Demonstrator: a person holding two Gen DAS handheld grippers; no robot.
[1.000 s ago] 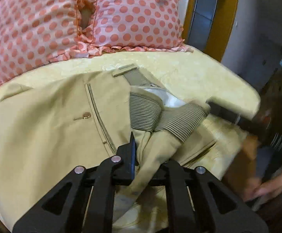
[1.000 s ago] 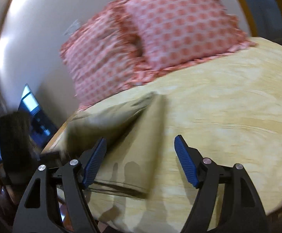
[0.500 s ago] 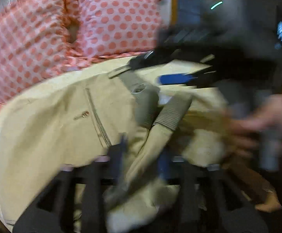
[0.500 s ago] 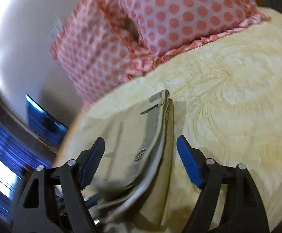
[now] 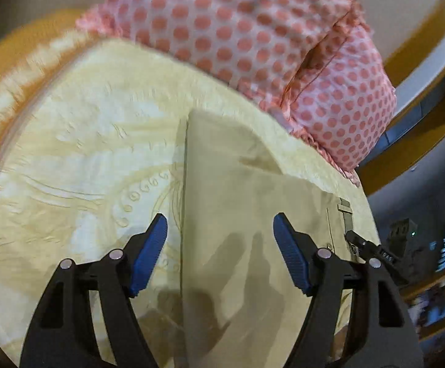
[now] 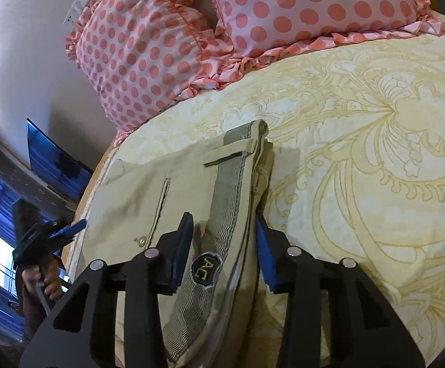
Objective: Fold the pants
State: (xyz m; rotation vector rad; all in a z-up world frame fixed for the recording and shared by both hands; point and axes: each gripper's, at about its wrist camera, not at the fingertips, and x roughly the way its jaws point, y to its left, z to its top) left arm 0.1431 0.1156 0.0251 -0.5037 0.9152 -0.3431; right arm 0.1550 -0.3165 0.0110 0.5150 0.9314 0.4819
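Beige pants [image 5: 247, 202] lie folded on a yellow patterned bedspread [image 5: 78, 159]. In the left wrist view my left gripper [image 5: 220, 253] is open and empty, held above the pants' long folded edge. In the right wrist view my right gripper [image 6: 222, 253] has closed on the pants' grey ribbed waistband [image 6: 222, 214], just beyond a black "AC" label [image 6: 205, 268]. A back pocket with a button [image 6: 142, 240] lies left of it. The right gripper's tip shows in the left wrist view [image 5: 365, 247] at the waistband.
Two pink polka-dot pillows [image 6: 210, 27] lean at the head of the bed. The bed's edge [image 6: 99, 168] runs close to the left of the pants. A wall-mounted screen [image 6: 53, 161] and a window are beyond it. Bare bedspread [image 6: 375, 153] lies to the right.
My left gripper has let go of the pants, opened and swung to the folded edge side. My right gripper has come down and closed on the waistband.
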